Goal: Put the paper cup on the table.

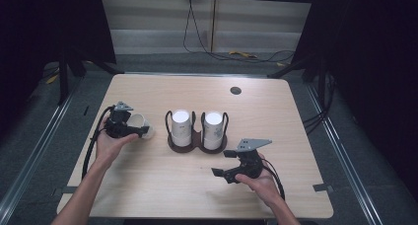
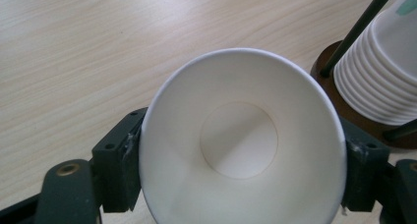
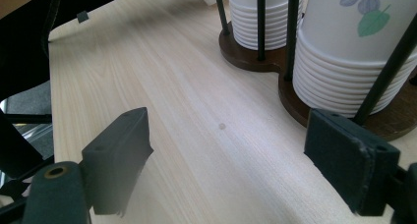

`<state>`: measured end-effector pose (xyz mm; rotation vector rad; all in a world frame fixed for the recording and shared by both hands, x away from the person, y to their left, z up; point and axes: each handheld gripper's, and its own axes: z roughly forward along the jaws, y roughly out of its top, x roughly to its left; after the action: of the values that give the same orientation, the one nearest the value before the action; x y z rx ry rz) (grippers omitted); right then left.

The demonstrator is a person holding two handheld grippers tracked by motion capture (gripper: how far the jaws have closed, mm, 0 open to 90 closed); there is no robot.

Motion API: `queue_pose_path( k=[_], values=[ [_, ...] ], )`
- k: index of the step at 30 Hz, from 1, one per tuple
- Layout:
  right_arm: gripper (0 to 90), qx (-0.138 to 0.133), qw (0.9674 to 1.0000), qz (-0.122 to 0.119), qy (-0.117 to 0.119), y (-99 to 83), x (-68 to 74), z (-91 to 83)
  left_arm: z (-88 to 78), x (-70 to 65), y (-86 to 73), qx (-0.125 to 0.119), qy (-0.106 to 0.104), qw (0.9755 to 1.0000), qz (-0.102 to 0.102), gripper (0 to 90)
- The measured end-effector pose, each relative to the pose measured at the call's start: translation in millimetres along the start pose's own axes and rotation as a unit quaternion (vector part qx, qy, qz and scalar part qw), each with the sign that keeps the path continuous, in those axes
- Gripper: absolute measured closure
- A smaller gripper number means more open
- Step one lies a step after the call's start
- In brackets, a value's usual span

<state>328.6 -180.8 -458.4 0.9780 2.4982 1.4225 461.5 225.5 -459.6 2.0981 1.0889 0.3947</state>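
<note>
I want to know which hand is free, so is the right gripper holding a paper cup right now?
No, the right gripper has its jaws wide apart over bare table, while the paper cup sits clamped in the left gripper.

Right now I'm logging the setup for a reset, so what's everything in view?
Paper cup: one, white, held sideways between the left gripper's jaws.
Cup stacks: two, white with flower prints, upside down in the holder.
Holder: one, dark brown base with black rods, table centre.
Table: one, light wood.
Left gripper: black, table's left.
Right gripper: black, jaws apart, near the holder.
</note>
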Motion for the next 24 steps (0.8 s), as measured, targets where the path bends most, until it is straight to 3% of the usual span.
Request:
queue_pose_path(
  k=[13, 19, 24],
  values=[
    [17.6, 0.002, 1.0, 0.001, 0.002, -0.3, -0.4, 1.3, 11.9, -5.7, 4.6, -0.024, -0.001, 0.9997, 0.009, 21.1],
    [17.6, 0.004, 1.0, 0.0, 0.003, -0.4, -0.4, 2.4, 15.9, -6.8, 7.4, -0.018, 0.001, 0.9998, 0.011, 20.2],
    [17.6, 0.004, 1.0, 0.0, 0.003, -0.3, -0.2, 2.3, 20.9, -7.0, 6.7, 0.003, -0.003, 1.0, 0.006, 16.9]
  ],
)
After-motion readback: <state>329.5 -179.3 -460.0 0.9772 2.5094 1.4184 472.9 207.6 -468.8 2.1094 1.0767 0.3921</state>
